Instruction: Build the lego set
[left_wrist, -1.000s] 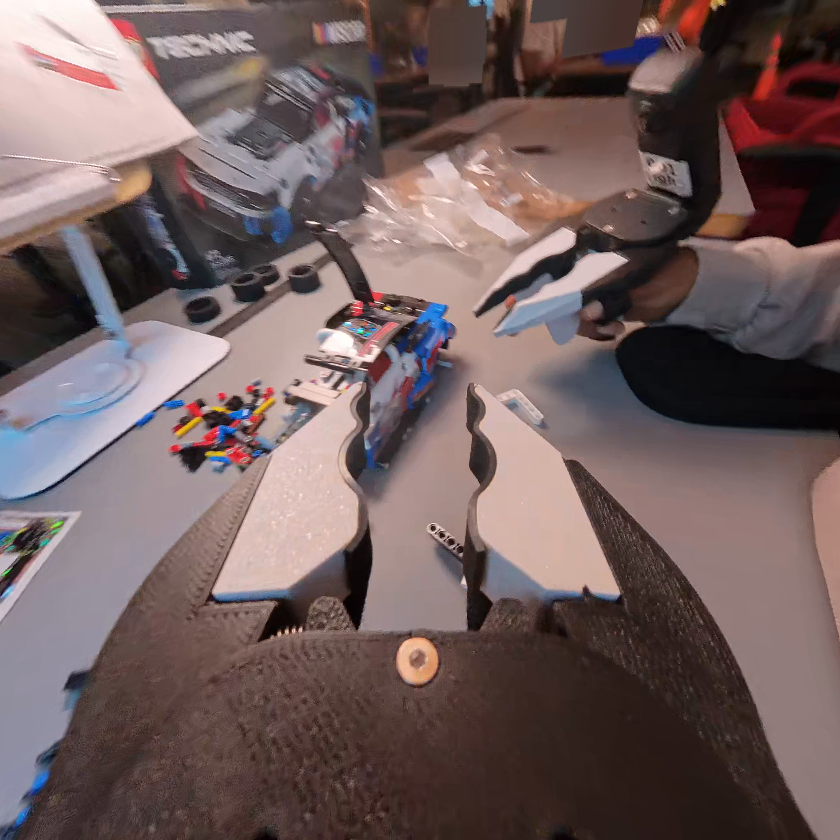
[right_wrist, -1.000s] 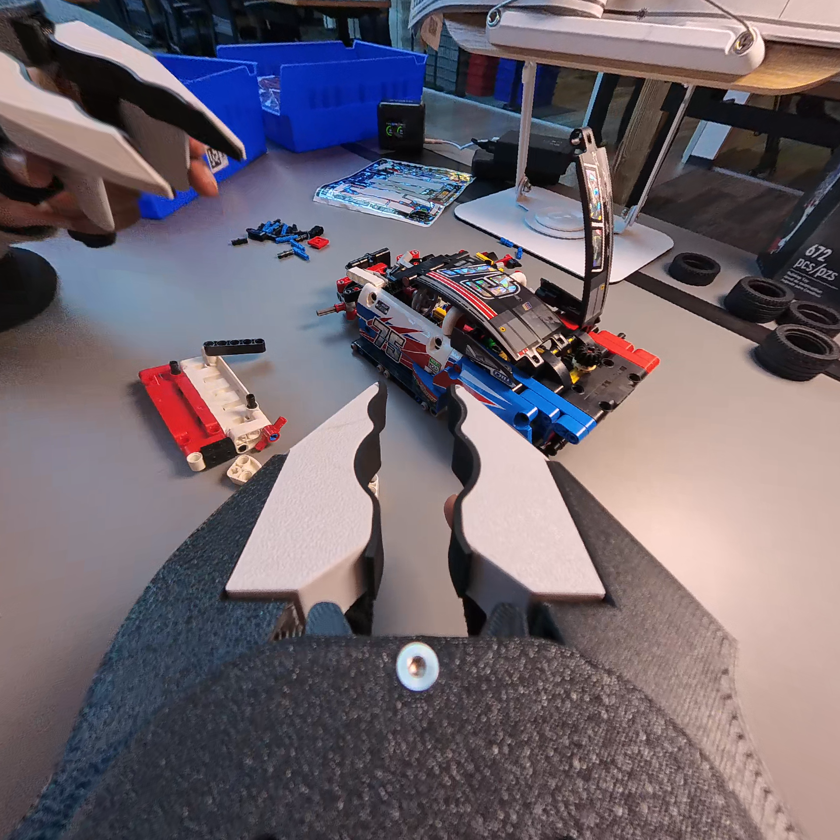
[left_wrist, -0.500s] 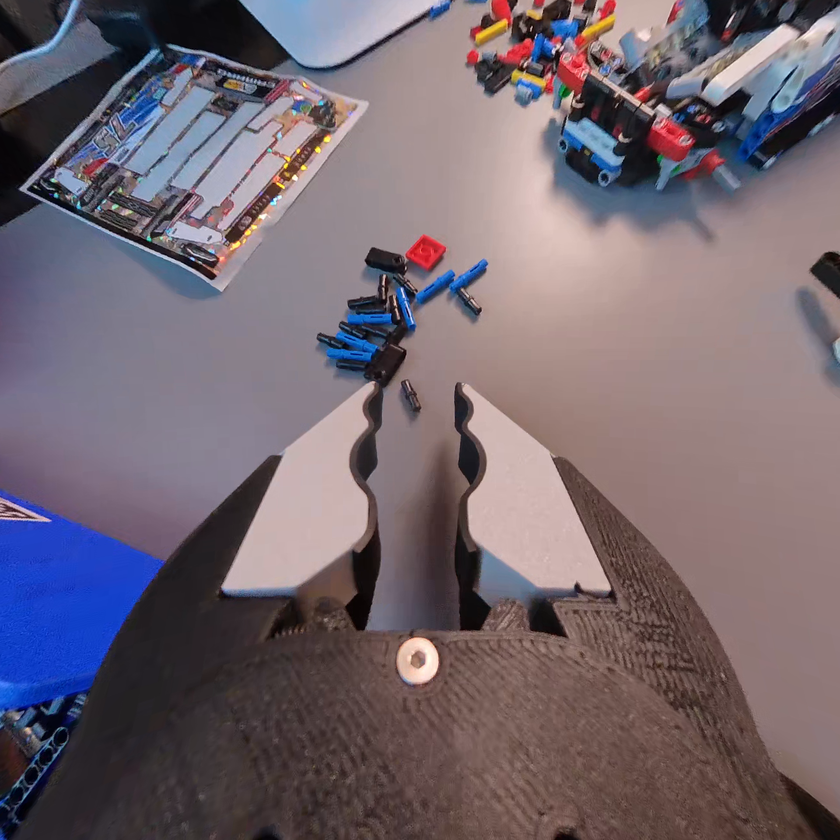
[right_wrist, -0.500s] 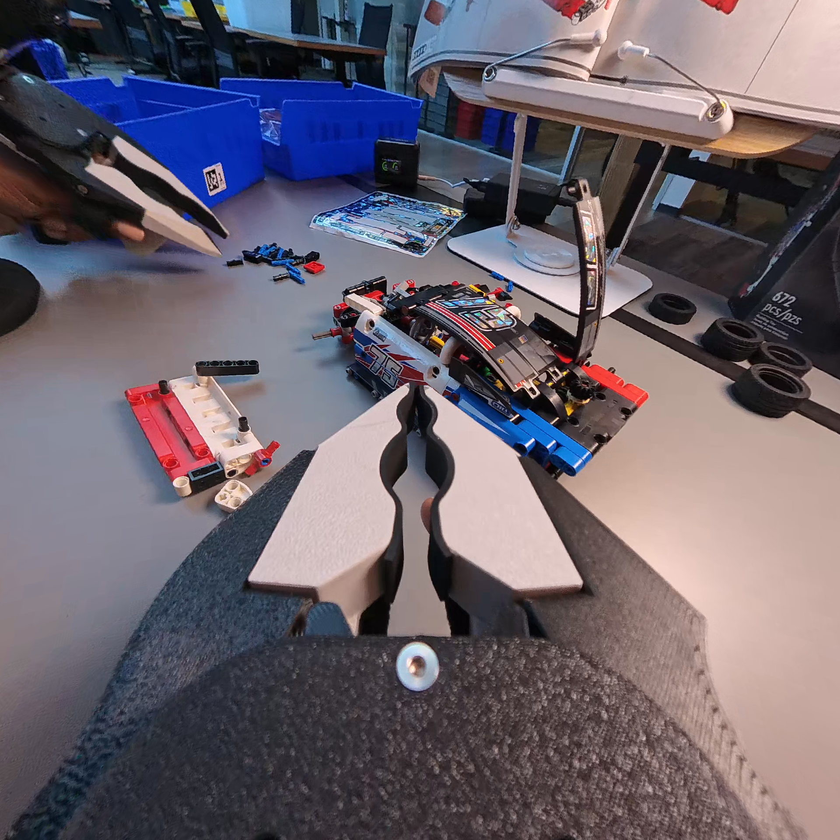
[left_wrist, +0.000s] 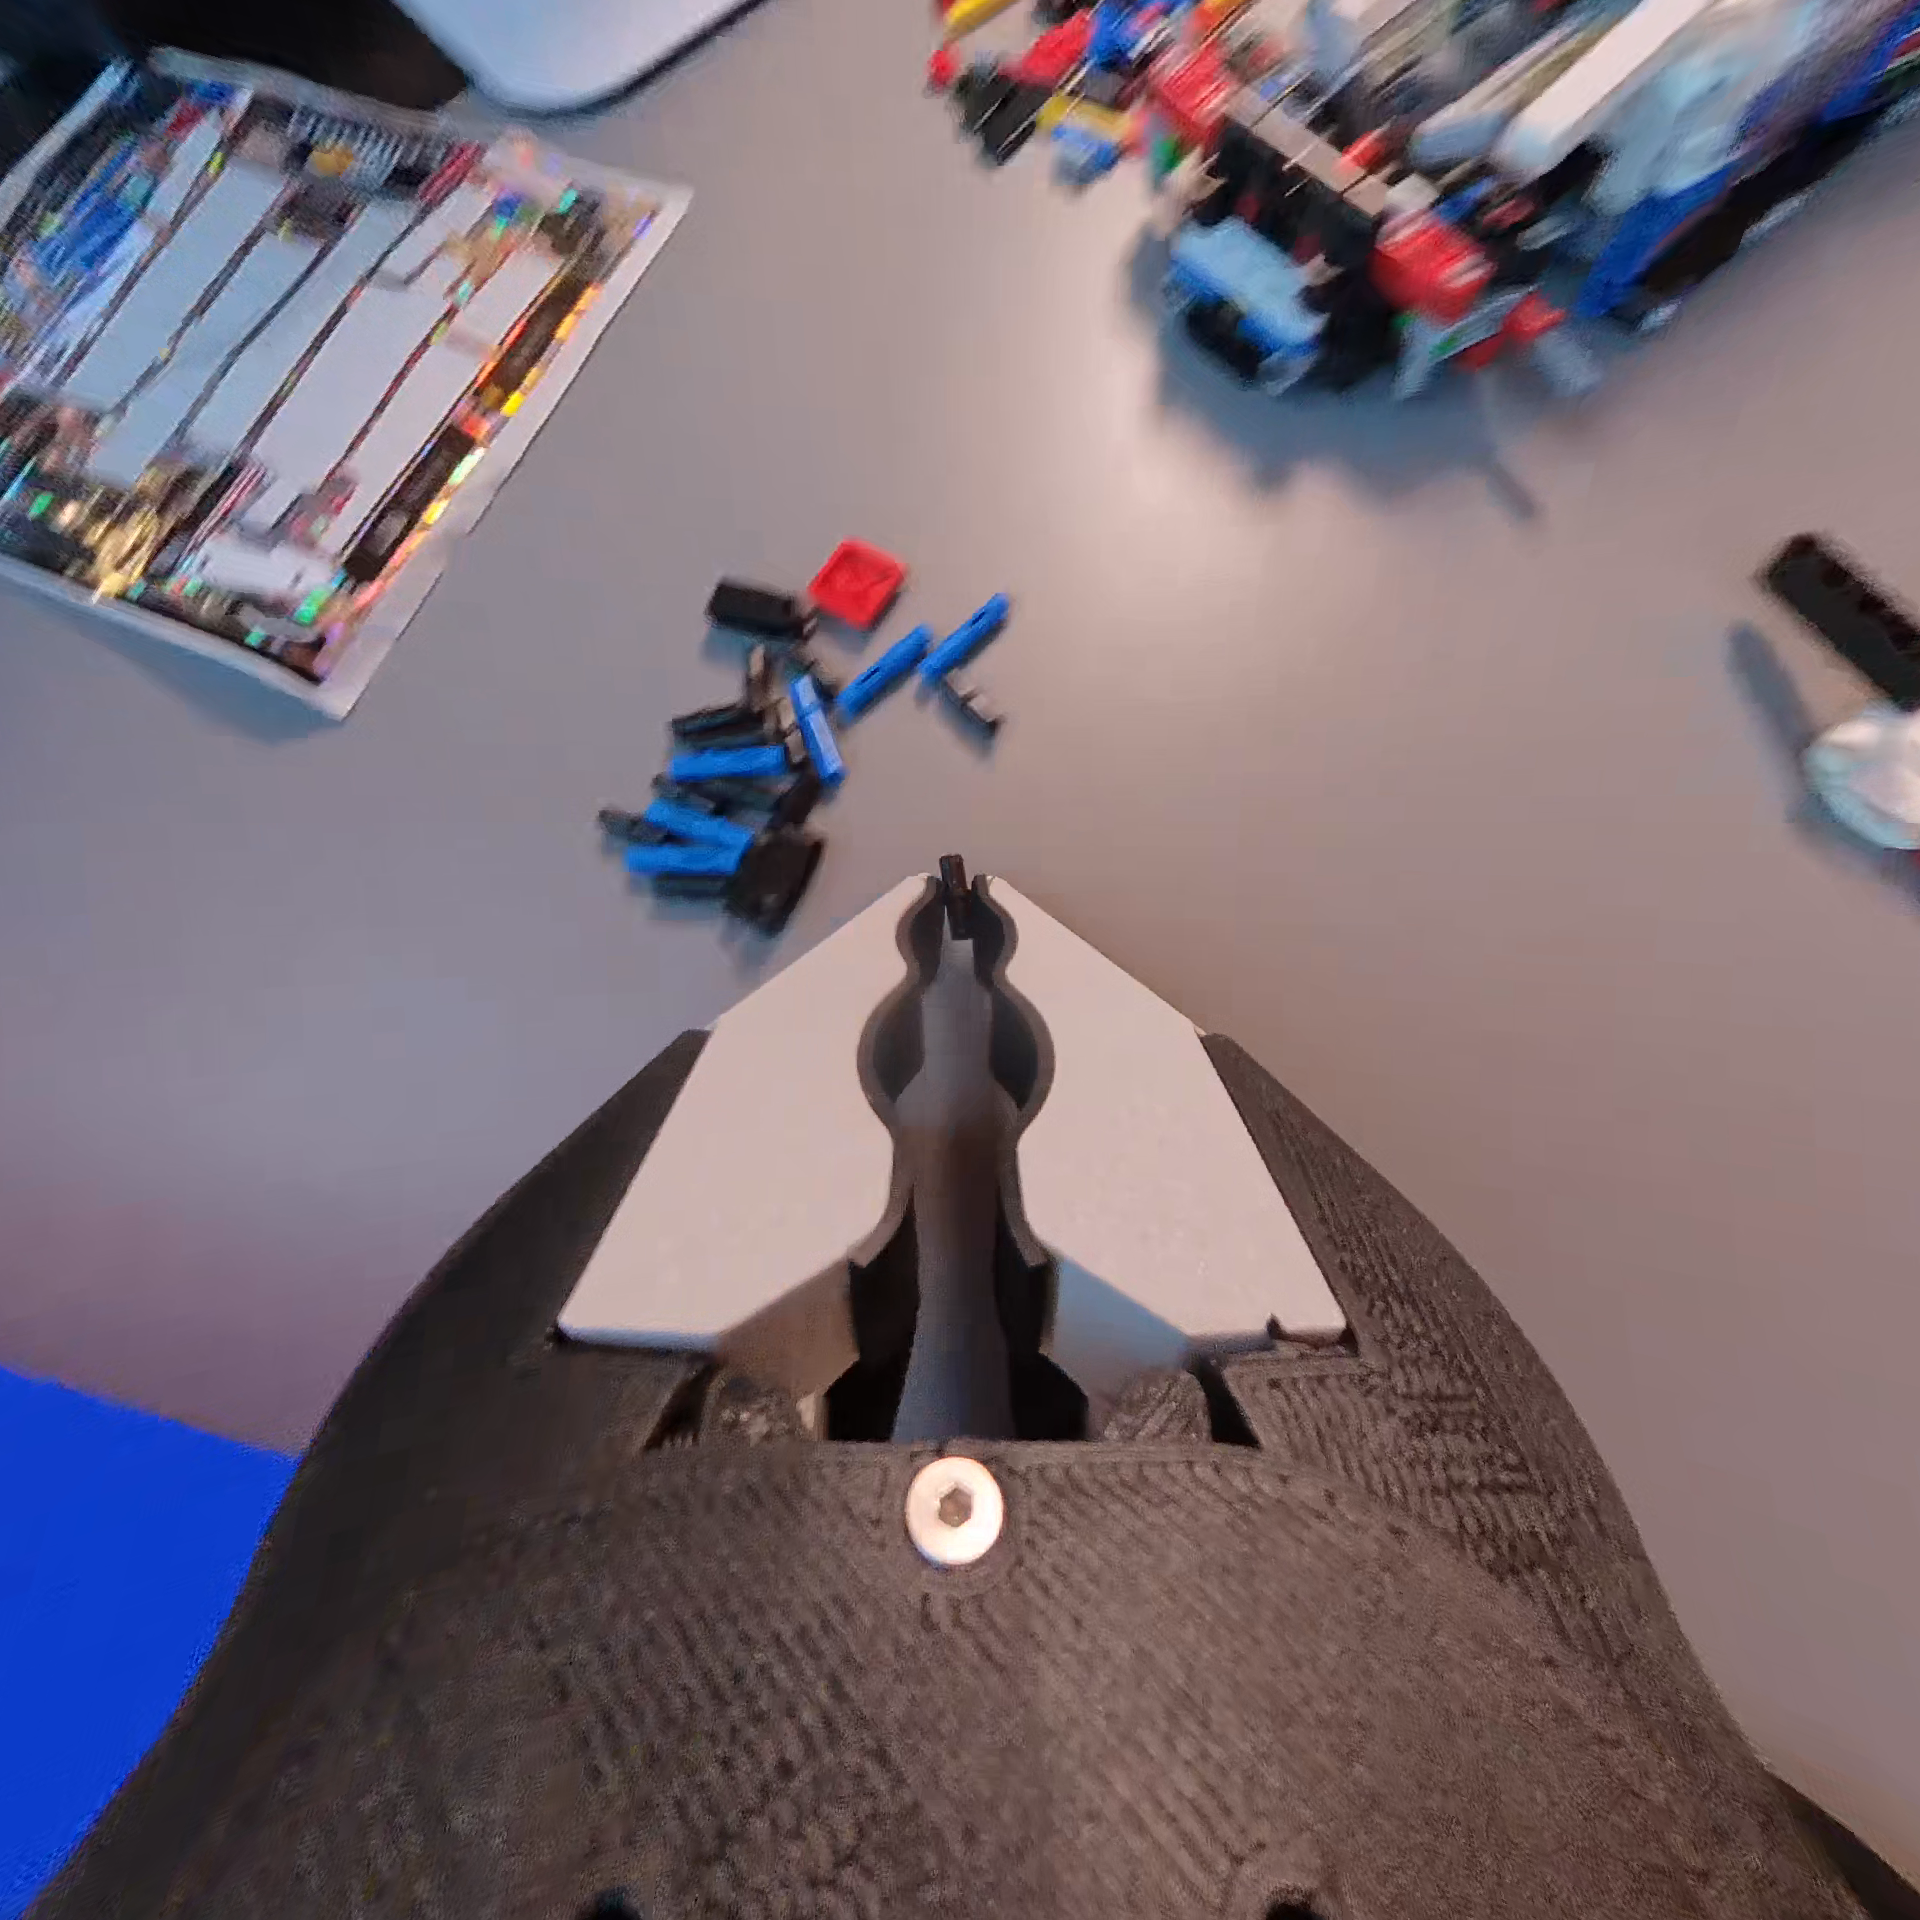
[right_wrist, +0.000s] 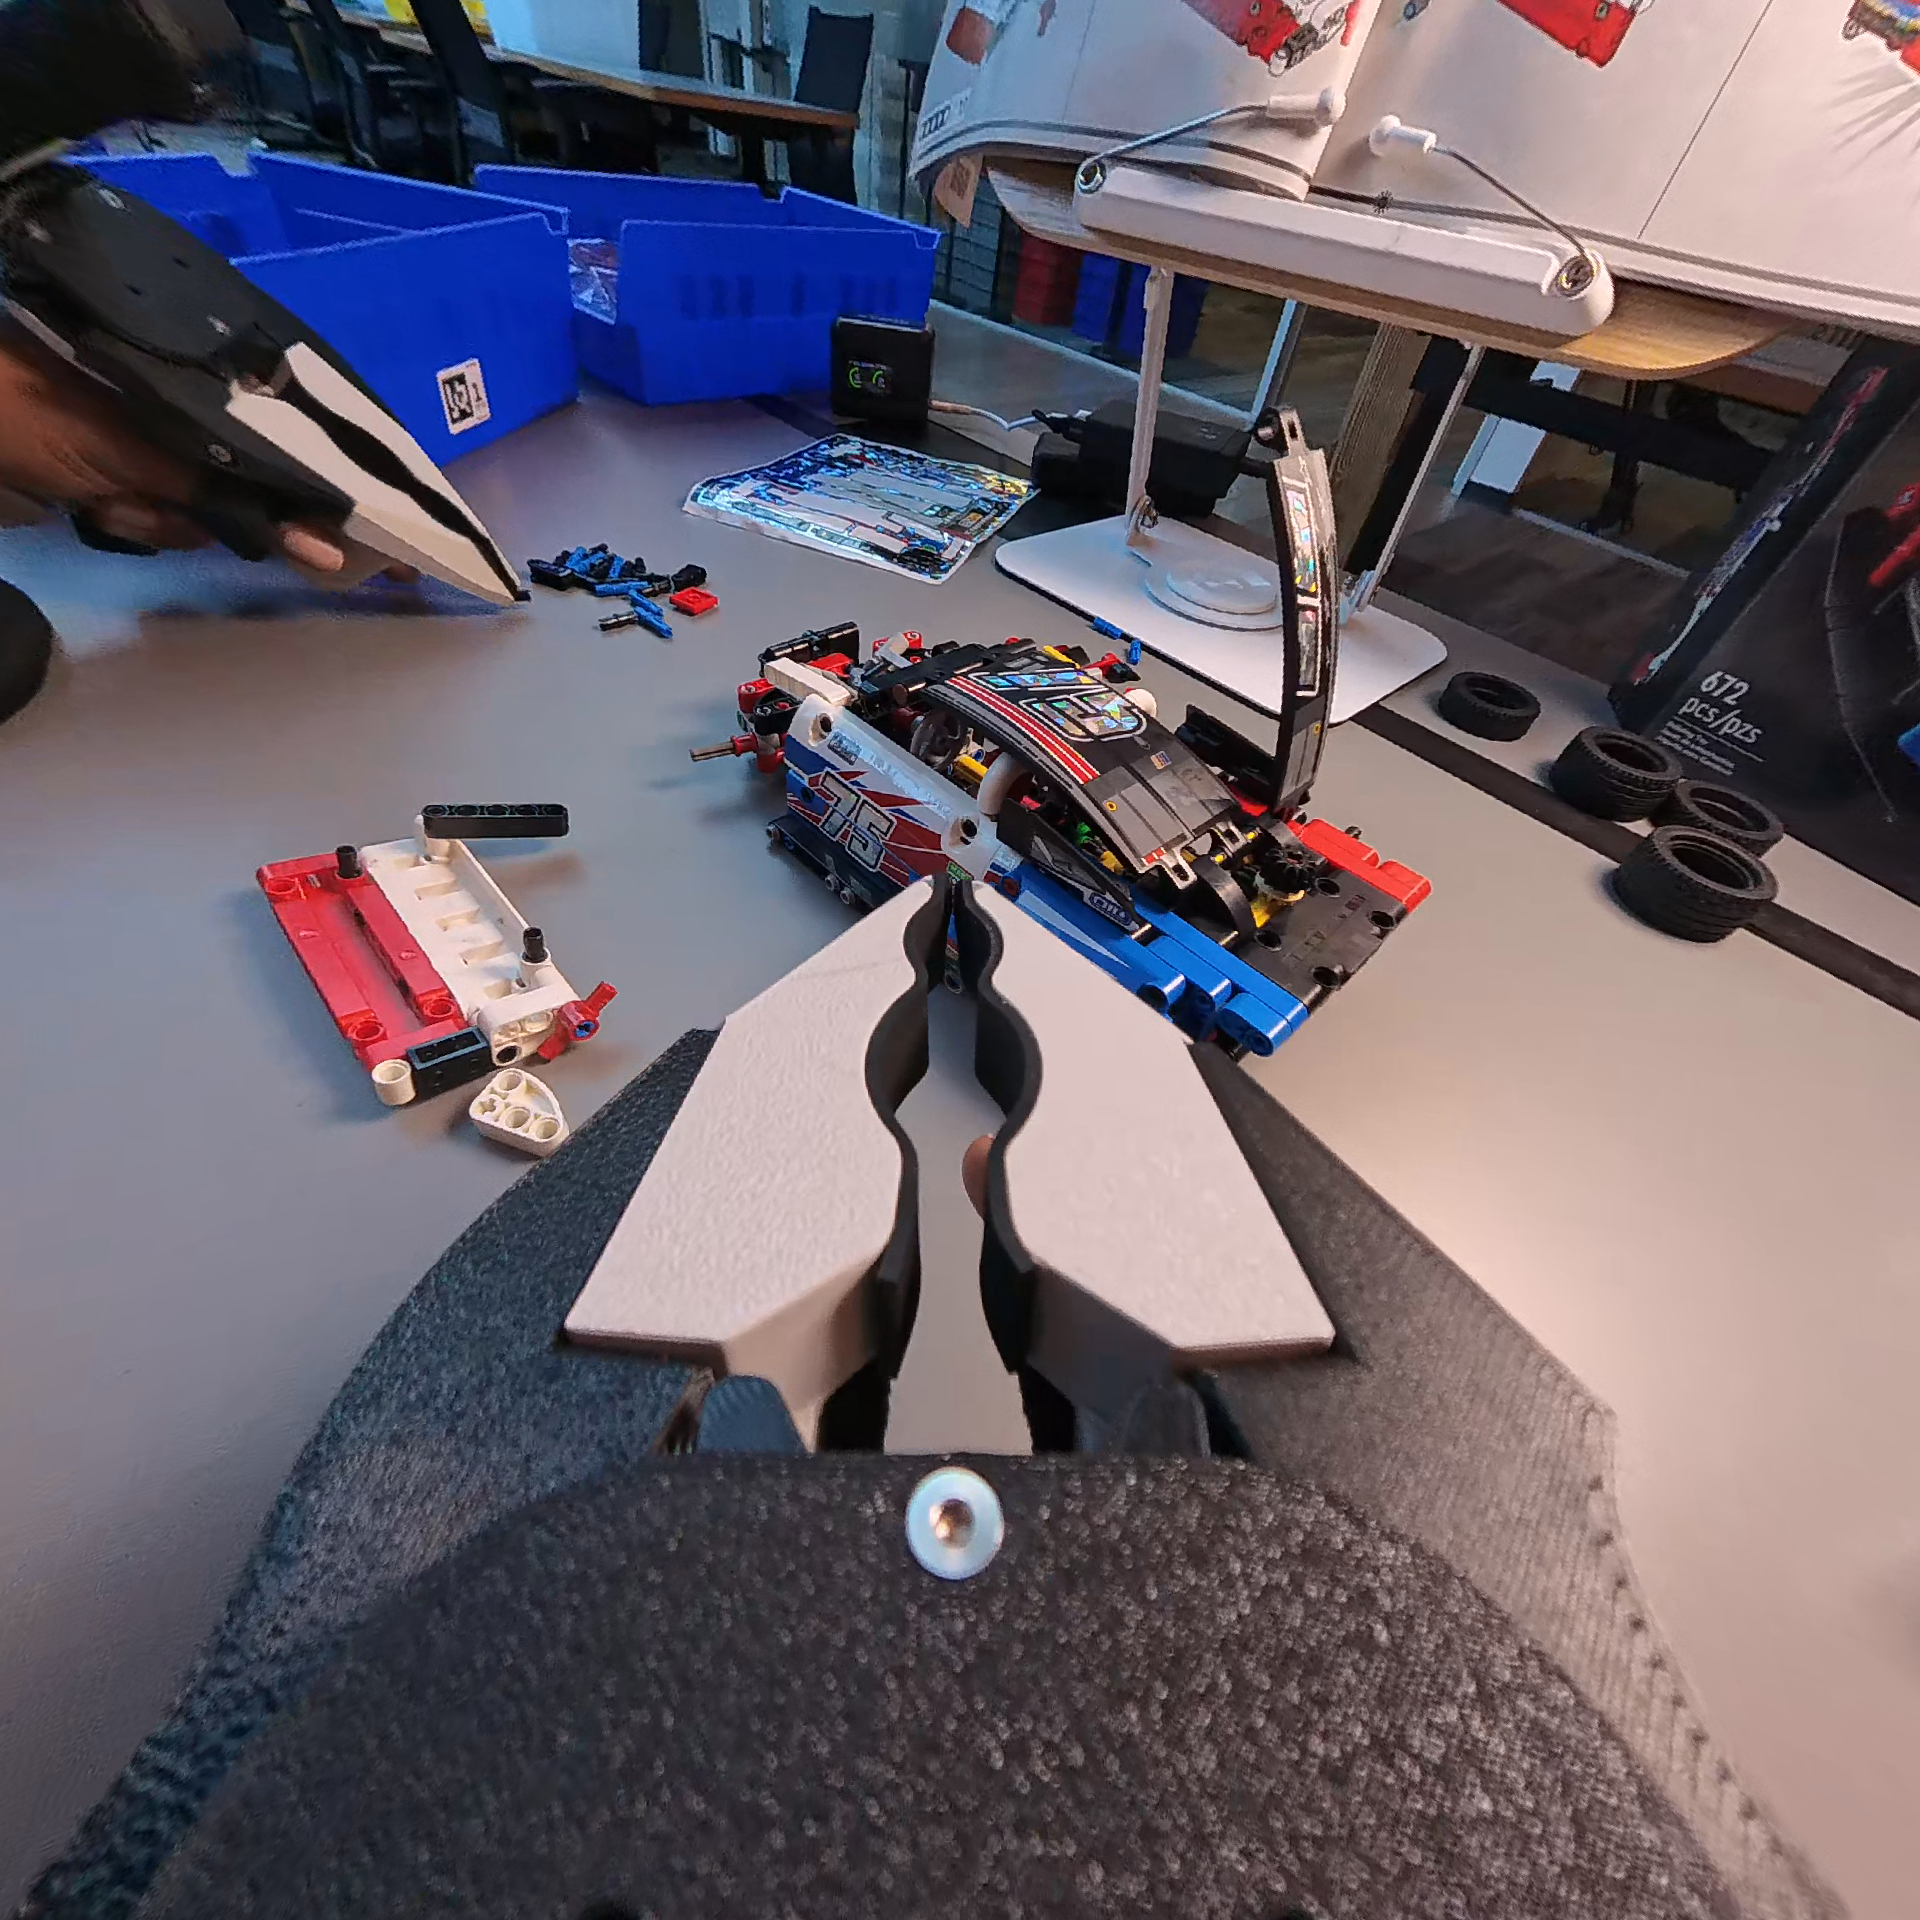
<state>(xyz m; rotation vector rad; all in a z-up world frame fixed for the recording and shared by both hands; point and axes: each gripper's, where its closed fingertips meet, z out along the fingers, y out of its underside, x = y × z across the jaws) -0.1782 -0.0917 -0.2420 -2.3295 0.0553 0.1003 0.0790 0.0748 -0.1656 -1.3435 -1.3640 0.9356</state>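
I have the left gripper (left_wrist: 954, 883) pinching one small black pin (left_wrist: 953, 902) at the very tips beside the loose pile of pins (left_wrist: 748, 769), so I'd lift slowly and straight, since so little of it is caught and it could twist out, then carry it to the car (right_wrist: 1049, 800), which sits mid-table. My right gripper (right_wrist: 952, 902) is pressed nearly together on nothing, hanging near the car's side. I count one car, one red-and-white panel (right_wrist: 416, 935), four tyres (right_wrist: 1662, 800), one sticker sheet (left_wrist: 281, 384), one red tile (left_wrist: 858, 582)
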